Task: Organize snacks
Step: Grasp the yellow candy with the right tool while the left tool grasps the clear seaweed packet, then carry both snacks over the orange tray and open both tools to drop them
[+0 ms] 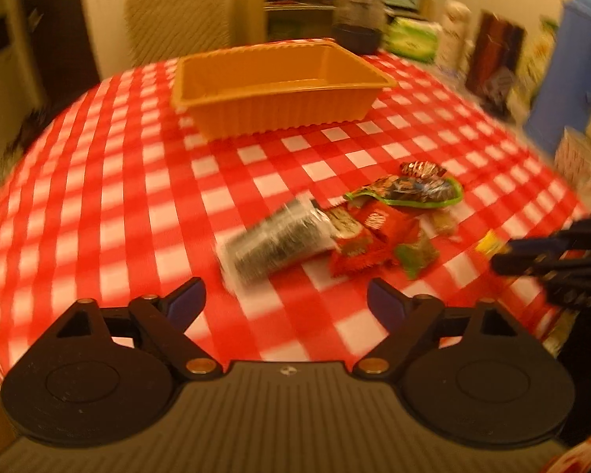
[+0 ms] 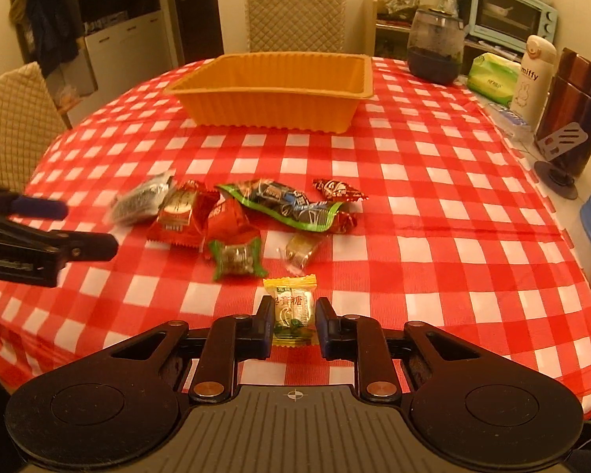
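Note:
An orange tray (image 2: 268, 110) (image 1: 279, 90) stands empty at the far side of the red-checked table. Between it and me lies a pile of wrapped snacks: a silver-black packet (image 2: 138, 201) (image 1: 275, 240), red packets (image 2: 185, 213), a green-edged packet (image 2: 291, 205), a green candy (image 2: 236, 258) and a clear-wrapped candy (image 2: 301, 250). My right gripper (image 2: 291, 307) is shut on a yellow candy packet (image 2: 291, 287) on the cloth at the pile's near edge. My left gripper (image 1: 285, 289) (image 2: 88, 226) is open just short of the silver-black packet, with nothing between its fingers.
A dark glass jar (image 2: 435, 47), a green tissue pack (image 2: 492, 77), a white bottle (image 2: 532, 75) and a dark red flask (image 2: 575, 110) line the table's right side. Quilted chairs (image 2: 295, 15) (image 2: 12, 118) stand behind and to the left. A blue container (image 1: 567, 79) sits at the right.

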{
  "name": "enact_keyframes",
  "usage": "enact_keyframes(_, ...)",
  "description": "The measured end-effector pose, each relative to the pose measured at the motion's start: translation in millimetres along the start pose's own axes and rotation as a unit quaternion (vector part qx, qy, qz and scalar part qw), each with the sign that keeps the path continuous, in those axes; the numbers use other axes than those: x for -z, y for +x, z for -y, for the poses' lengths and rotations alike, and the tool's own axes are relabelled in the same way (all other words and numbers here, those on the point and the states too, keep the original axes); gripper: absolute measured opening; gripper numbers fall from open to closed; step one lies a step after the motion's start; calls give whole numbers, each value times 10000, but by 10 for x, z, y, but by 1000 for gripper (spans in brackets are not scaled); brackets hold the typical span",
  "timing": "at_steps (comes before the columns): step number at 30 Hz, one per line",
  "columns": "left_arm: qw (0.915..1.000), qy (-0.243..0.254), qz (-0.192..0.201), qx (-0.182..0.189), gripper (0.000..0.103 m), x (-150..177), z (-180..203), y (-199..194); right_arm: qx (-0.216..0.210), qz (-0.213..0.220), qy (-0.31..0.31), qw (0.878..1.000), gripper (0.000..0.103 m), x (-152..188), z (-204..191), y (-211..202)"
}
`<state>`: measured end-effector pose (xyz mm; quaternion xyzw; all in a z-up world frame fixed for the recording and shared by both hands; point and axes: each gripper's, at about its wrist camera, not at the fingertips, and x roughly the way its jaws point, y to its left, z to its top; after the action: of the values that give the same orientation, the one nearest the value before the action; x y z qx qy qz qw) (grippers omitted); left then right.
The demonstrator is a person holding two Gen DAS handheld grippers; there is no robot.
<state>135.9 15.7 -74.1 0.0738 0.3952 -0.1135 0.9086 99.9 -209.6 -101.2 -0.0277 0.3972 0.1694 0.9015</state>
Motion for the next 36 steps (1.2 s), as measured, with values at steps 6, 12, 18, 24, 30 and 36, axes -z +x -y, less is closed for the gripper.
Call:
enact_keyframes(6, 9871, 1590, -4, 175, 69, -142, -15, 266, -57, 56, 104, 9999, 22, -55, -17, 43)
enact_keyframes(12, 9676, 2389, -128, 807, 63, -200, -74, 571, -70, 80, 193, 9998, 22, -111, -31, 82)
enact_keyframes(18, 9720, 2095, -381, 994, 44, -265, -187, 690, -93, 62, 233, 9997, 22, -129, -60, 103)
enact_keyframes(24, 9873, 1200, -702, 767, 51, -187, -213, 519, -89, 62, 313, 9994, 22, -155, -47, 123)
enact_keyframes(30, 9822, 1653, -466, 756, 61, -112, -109, 528, -131, 96, 266, 9995, 22, -162, -112, 103)
enact_keyframes(36, 9824, 1513, -496, 981, 51, -91, -211, 590, -115, 77, 287, 9995, 22, -179, -103, 116)
